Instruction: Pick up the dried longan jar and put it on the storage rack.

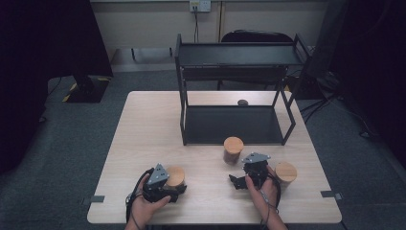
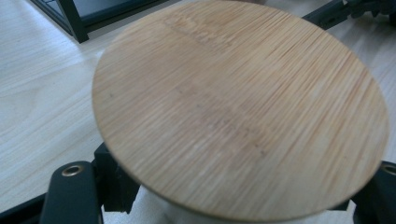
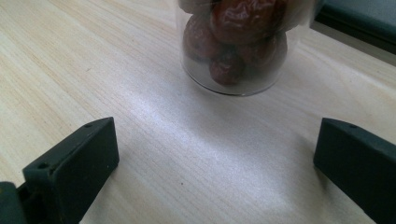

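1. High view: on the table, well in front of the black rack and off toward its left end, the left gripper sits in the person's left hand against the left jar, a jar with a bamboo lid.
2. Left gripper view: that jar's round bamboo lid sits right between the two black jaws, which clamp the pale body below it on both sides.
3. High view: the middle jar stands just in front of the rack's lower shelf, close beyond the right gripper.
4. Right gripper view: the jaws stand wide apart over bare tabletop, nothing between them; the middle jar's glass base, filled with reddish-brown fruit, stands just ahead of them, untouched.
5. High view: the right jar stands in front of the rack's right end, just beside the right hand.
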